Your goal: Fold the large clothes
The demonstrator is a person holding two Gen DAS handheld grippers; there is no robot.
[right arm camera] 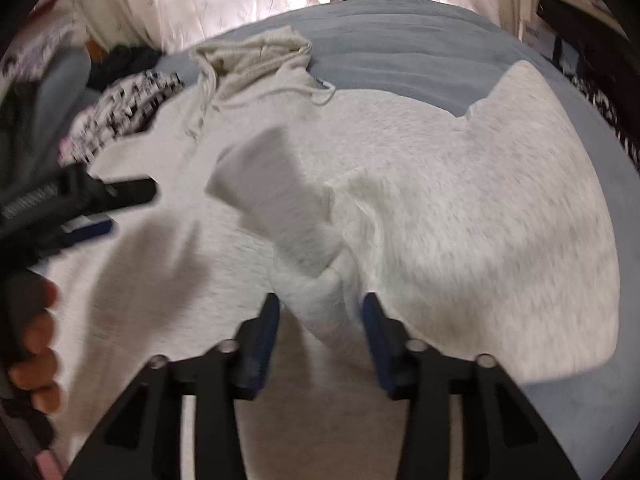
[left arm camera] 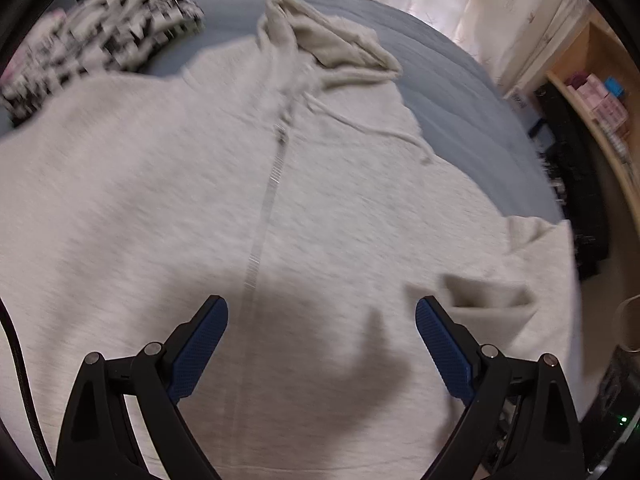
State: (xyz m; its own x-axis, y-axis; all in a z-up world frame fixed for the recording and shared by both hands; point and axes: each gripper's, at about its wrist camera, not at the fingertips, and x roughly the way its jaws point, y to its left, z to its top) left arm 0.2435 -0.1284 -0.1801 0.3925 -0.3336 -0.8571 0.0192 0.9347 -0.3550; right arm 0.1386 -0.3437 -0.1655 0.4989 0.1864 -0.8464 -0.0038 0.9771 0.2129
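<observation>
Your grey zip hoodie point(left arm camera: 280, 208) lies spread front-up on the blue bed point(left arm camera: 452, 92), hood toward the curtains. Your right gripper point(right arm camera: 320, 304) has a sleeve fold between its parted pads, released. Your left gripper point(left arm camera: 322, 312) hovers wide apart over the zipper, empty.

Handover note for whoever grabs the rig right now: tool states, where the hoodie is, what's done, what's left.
Left tool: open, nothing between its pads, hovering over the lower front of the grey hoodie near the zipper.
Right tool: jaws partly apart, a bunched fold of sleeve between them; blur hides whether the pads touch it, so check the grip.
Hoodie lies front up on the blue bedcover, hood at the far end, black-and-white garment beside it.
Done: hoodie spread out, one sleeve brought across the body.
Left: other sleeve, then folding the body.
</observation>
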